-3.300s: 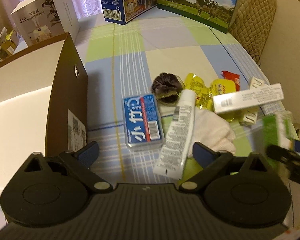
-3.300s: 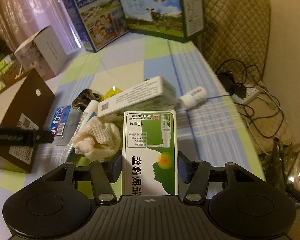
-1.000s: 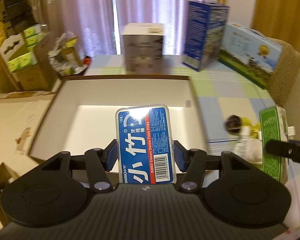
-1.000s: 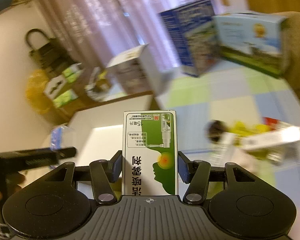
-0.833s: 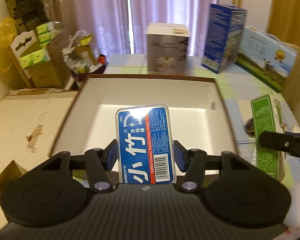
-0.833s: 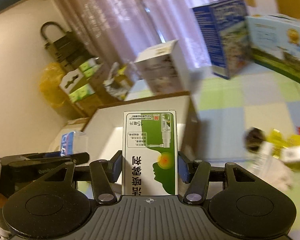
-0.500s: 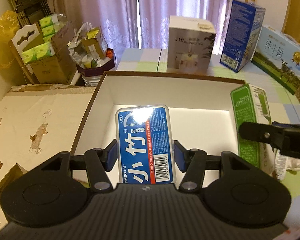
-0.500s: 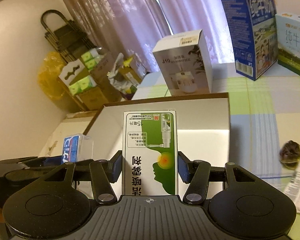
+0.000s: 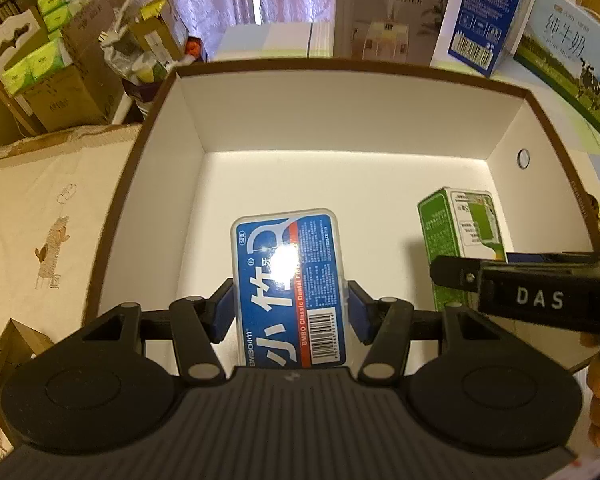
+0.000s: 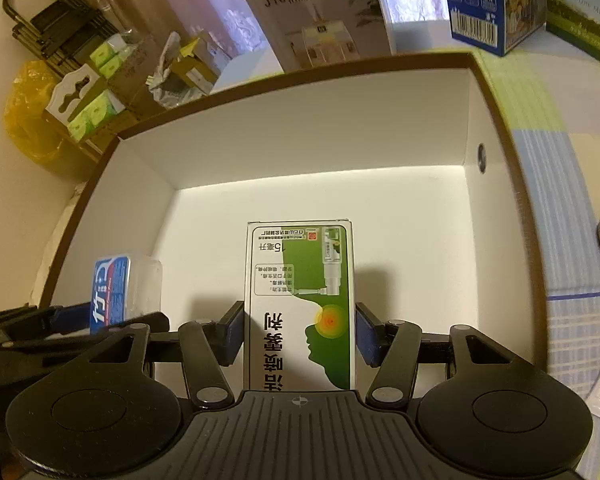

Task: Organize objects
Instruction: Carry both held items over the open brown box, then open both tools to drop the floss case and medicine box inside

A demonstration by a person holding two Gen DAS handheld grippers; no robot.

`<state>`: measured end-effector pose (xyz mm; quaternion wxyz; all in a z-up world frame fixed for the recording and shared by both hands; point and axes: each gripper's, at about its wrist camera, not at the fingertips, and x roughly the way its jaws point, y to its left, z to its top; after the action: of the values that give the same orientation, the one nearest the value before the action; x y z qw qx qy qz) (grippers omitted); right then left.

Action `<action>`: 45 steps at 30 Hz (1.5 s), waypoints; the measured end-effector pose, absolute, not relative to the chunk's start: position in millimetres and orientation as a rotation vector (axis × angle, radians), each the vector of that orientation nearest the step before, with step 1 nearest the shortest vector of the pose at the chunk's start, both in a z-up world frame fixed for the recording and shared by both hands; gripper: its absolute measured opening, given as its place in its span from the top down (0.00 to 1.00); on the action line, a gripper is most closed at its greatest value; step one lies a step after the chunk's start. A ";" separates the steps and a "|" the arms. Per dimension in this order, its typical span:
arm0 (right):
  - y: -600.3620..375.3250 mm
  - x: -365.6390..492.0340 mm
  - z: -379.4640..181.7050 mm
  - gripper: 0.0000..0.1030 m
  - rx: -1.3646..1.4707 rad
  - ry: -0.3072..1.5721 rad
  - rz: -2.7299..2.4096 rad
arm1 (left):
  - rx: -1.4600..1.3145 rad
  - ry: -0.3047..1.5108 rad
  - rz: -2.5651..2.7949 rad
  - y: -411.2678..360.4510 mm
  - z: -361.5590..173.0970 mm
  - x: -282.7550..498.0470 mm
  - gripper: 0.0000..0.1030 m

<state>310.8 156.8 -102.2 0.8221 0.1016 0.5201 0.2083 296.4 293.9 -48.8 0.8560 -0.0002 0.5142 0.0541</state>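
Left gripper (image 9: 290,312) grasps floss-pick case (image 9: 288,292), right gripper (image 10: 299,334) grasps throat-spray carton (image 10: 300,304); both over bare-floored storage box (image 9: 340,100), neither deposited; other items judged outstanding.

Two claws (image 9: 290,312) (image 10: 299,338) — two packs (image 9: 288,280) (image 10: 300,304); one box (image 9: 340,120).

Open box (image 9: 352,128) as landmark: floss case (image 9: 288,280) over its floor, left part; spray carton (image 9: 460,232) over floor, right of case. Humidifier box (image 9: 384,8) behind box; milk cartons (image 9: 572,52) behind-right.
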 end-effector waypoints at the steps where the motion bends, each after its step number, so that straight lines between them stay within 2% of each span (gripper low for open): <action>1: 157.9 312.9 -104.1 0.49 0.220 1.111 0.446 | 0.000 1.087 0.109 294.4 -50.8 298.0 0.49; 12: 155.1 313.1 -101.0 0.43 0.200 1.121 0.441 | -0.001 1.117 0.048 291.7 -62.1 308.0 0.49; 13: 157.3 313.5 -100.2 0.43 0.197 1.120 0.441 | 0.005 1.114 0.043 290.6 -62.4 306.9 0.45; 14: 156.5 312.0 -98.7 0.42 0.193 1.116 0.443 | 0.010 1.109 0.041 290.0 -61.8 306.5 0.35; 16: 155.6 309.6 -94.8 0.41 0.184 1.110 0.449 | 0.018 1.095 0.037 289.7 -59.1 304.5 0.28; 25: 151.0 285.2 -68.9 0.37 0.135 1.058 0.521 | -0.022 1.064 0.055 296.8 -37.9 283.0 0.21; 45: 115.5 218.5 -31.9 0.36 0.092 0.996 0.525 | -0.070 0.991 0.066 273.4 3.7 219.8 0.17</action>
<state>218.5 115.5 -31.9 0.8446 0.0435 0.4721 0.2486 219.8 273.4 3.7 0.8787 -0.0338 0.4751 0.0315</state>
